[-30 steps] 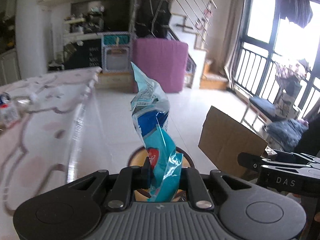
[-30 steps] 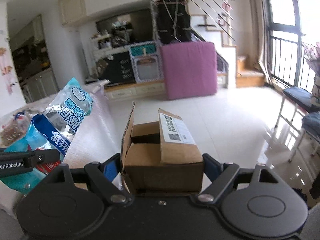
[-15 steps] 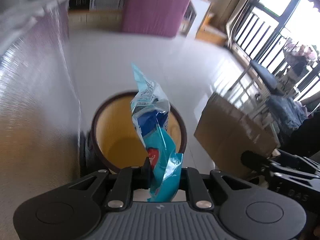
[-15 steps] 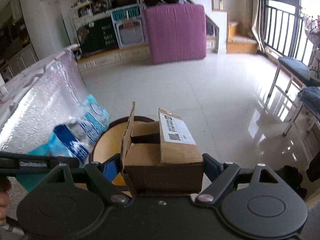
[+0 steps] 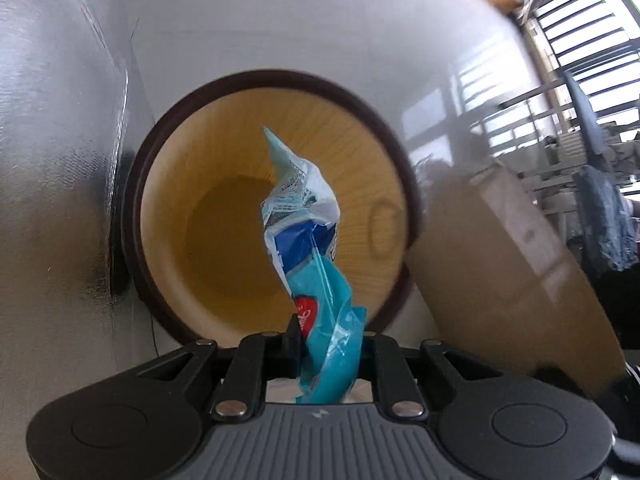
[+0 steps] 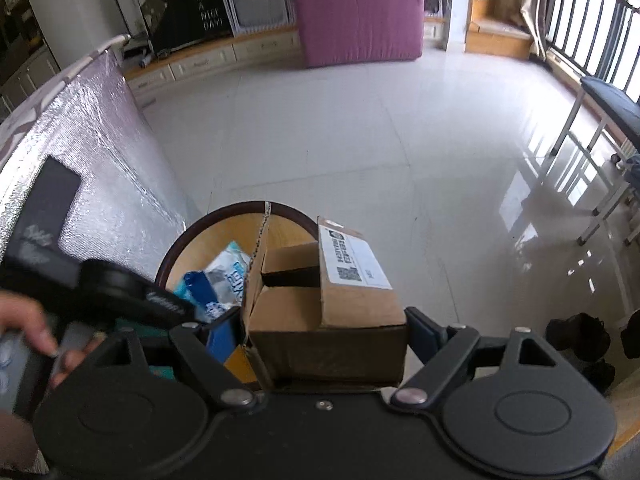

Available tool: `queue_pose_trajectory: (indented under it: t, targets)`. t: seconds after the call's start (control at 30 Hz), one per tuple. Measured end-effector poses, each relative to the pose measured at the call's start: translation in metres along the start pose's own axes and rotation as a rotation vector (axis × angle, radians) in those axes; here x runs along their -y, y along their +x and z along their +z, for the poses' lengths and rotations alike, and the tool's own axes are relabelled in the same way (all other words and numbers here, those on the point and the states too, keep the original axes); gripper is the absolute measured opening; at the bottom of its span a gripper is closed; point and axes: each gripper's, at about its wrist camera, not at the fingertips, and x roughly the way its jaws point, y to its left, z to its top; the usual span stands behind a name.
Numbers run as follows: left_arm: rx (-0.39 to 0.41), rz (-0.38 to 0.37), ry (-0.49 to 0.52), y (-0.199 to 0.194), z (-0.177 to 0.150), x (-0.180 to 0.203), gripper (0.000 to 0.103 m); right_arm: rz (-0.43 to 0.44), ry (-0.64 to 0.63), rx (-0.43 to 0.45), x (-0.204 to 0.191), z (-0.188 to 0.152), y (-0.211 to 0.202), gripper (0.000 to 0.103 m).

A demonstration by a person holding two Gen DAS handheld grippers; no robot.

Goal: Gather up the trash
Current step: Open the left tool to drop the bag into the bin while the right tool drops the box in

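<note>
My left gripper (image 5: 326, 346) is shut on a crumpled blue and white snack wrapper (image 5: 310, 248) and points down into a round wooden bin with a dark rim (image 5: 188, 168). The bin's inside shows nothing but its bottom. In the right wrist view my right gripper (image 6: 324, 320) is shut on a small open cardboard box (image 6: 332, 300) with a shipping label, held above the bin's rim (image 6: 208, 220). The wrapper (image 6: 224, 280) and the left gripper (image 6: 120, 296) show there over the bin's mouth.
A silver foil-covered table side (image 6: 100, 152) stands just left of the bin. The white tiled floor (image 6: 360, 120) spreads beyond. A pink mattress (image 6: 356, 8), a TV cabinet, stairs and a balcony railing are at the back. A bench (image 6: 612, 104) stands at the right.
Both grippers have tilted down and dropped toward the bin. The left one now holds the wrapper over the bin's mouth. The box has moved over the bin's rim.
</note>
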Motion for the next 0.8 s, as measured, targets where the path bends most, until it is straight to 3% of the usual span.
queue_pose_trajectory:
  t: [0.2,0.4,0.63,0.8]
  targets:
    - [-0.062,0.063,0.006,0.038,0.037,-0.008,0.018,0.019,-0.011,-0.059,-0.006,0.014,0.018,0.086]
    - [-0.025,0.076,0.026,0.071,0.06,-0.017,0.026,0.016,-0.038,-0.11,-0.011,0.02,0.038,0.086]
    - [-0.01,0.112,0.038,0.062,0.043,-0.029,0.052,0.02,-0.095,-0.134,-0.023,0.03,0.055,0.086]
    - [0.032,0.099,0.035,0.049,0.031,-0.034,0.051,0.05,-0.129,-0.141,-0.027,0.037,0.058,0.086]
